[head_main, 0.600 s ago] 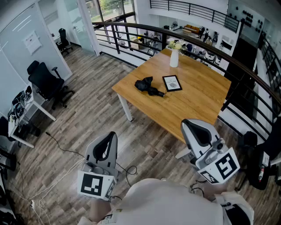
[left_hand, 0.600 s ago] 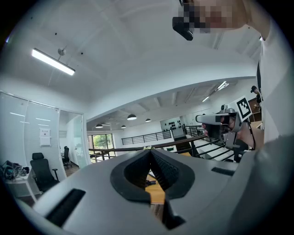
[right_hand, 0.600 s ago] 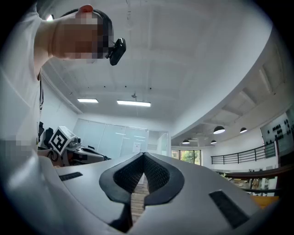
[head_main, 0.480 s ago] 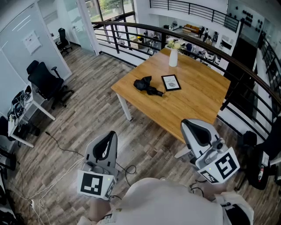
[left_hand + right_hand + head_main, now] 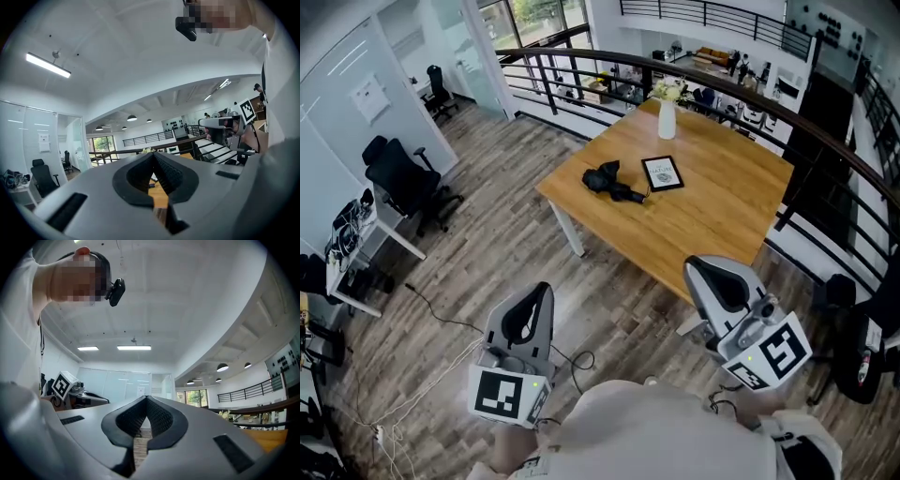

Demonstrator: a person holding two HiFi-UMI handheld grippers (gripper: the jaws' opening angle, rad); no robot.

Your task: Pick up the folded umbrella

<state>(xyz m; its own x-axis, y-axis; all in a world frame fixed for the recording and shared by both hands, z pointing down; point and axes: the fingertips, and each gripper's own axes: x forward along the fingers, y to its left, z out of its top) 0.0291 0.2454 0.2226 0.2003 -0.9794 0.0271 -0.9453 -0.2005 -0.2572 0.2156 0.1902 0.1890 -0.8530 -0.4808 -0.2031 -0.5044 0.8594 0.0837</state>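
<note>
The folded black umbrella lies on the wooden table, near its left corner, far ahead of me. My left gripper is held low at the bottom left, well short of the table, jaws shut with nothing in them. My right gripper is at the bottom right, close to the table's near edge, also shut and empty. In the left gripper view the left gripper points level toward the table, and the right gripper shows at the right. The right gripper tilts slightly upward in its own view.
Beside the umbrella on the table lie a framed picture and a white vase of flowers. A black railing runs behind the table. Office chairs and a white desk stand at the left; cables trail across the wooden floor.
The head view has shifted slightly: the table and umbrella sit a little higher and further left in frame. Both grippers stay shut and in nearly the same place.
</note>
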